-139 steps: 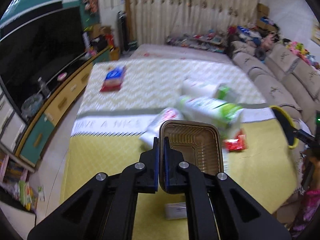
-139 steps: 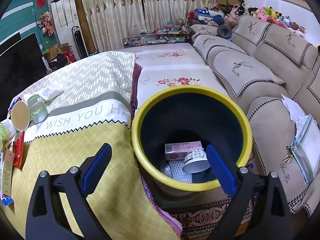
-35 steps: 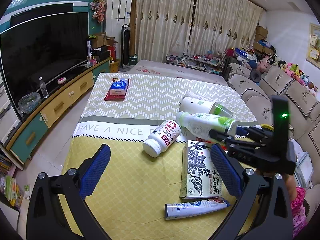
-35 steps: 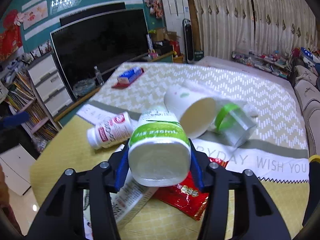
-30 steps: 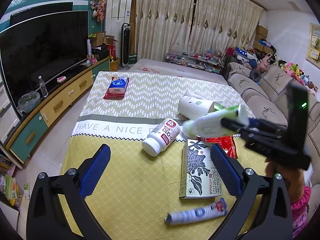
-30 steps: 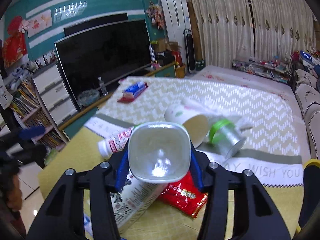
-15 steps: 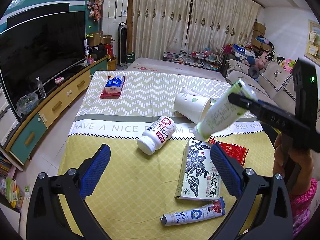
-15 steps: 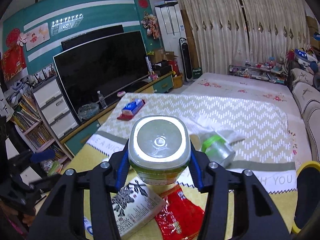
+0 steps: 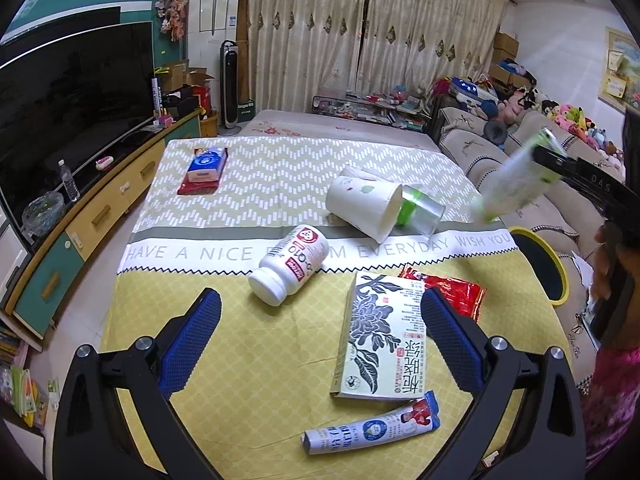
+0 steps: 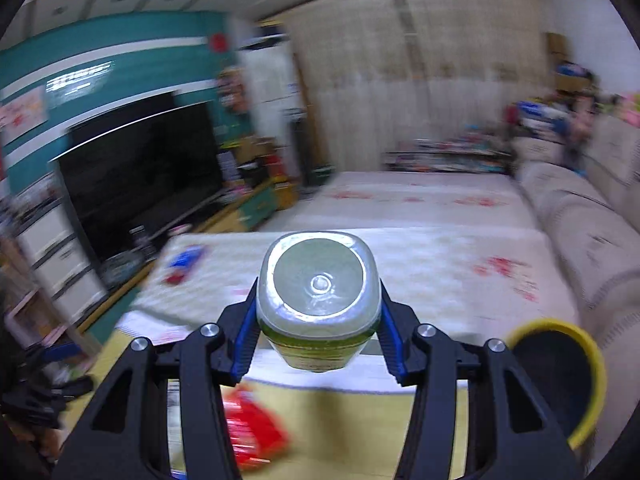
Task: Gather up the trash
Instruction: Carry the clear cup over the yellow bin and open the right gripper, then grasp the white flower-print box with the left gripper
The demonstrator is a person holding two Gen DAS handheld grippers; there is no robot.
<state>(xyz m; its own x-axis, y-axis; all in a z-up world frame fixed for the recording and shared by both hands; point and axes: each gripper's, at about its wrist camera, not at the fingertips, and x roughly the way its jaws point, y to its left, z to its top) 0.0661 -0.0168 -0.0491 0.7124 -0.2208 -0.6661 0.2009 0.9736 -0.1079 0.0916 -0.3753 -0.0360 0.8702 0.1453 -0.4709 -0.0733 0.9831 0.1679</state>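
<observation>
1. Green-and-white bottle (image 10: pixel 318 300) is clamped between the right gripper (image 10: pixel 318 320) pads, base toward the camera, held up in the air above the table (image 9: pixel 248 364).
2. From the left wrist view the bottle (image 9: pixel 516 184) hangs tilted, up and beyond the yellow-rimmed bin (image 9: pixel 540 264), which stands at the table's right edge.
3. Left gripper (image 9: pixel 320 340) is spread wide, grasping nothing, above the table's near end.
4. Still on the table, left of the bin: paper cup (image 9: pixel 362 206), clear green-banded cup (image 9: pixel 420 212), white pill bottle (image 9: pixel 290 264), red packet (image 9: pixel 452 292), floral box (image 9: pixel 384 336), tube (image 9: pixel 372 428).
</observation>
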